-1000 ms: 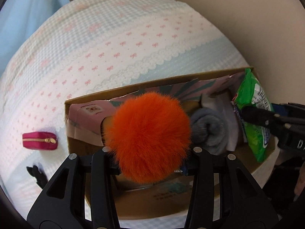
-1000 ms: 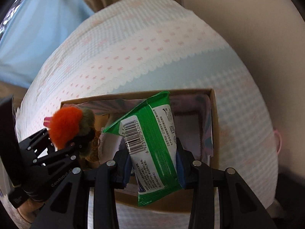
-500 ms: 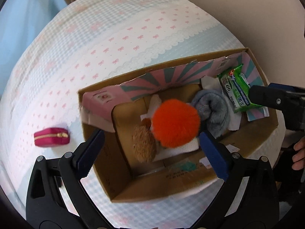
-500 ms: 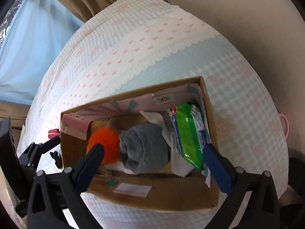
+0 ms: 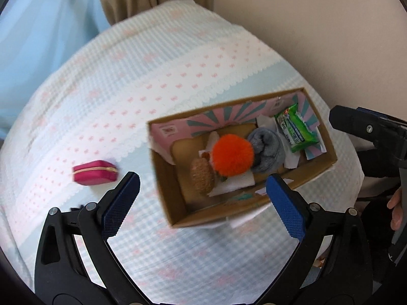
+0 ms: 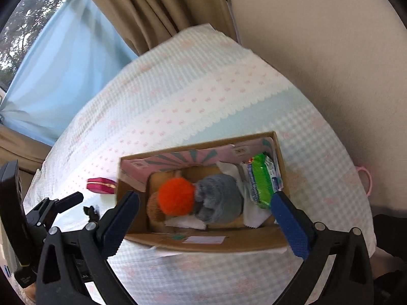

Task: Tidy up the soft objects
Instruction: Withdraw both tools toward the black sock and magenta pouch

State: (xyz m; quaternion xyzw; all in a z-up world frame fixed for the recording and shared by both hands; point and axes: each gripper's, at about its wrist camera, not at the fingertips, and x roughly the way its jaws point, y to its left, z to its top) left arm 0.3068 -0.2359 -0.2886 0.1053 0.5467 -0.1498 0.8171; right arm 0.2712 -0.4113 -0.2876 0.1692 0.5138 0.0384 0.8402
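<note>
I hold both grippers' jaws wide apart and empty above the box (image 5: 315, 171) holding the orange pompom (image 5: 232, 155) and green pack (image 5: 296, 132)

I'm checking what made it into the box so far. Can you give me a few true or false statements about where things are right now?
1. The orange pompom lies inside the cardboard box. True.
2. The green wipes pack is held by the right gripper. False: it lies in the box, and the fingers are open and empty.
3. The pink zip pouch is in the box. False: it lies on the bedspread beside it.
4. The grey plush sits between pompom and wipes. True.
5. The left gripper is open. True.
</note>
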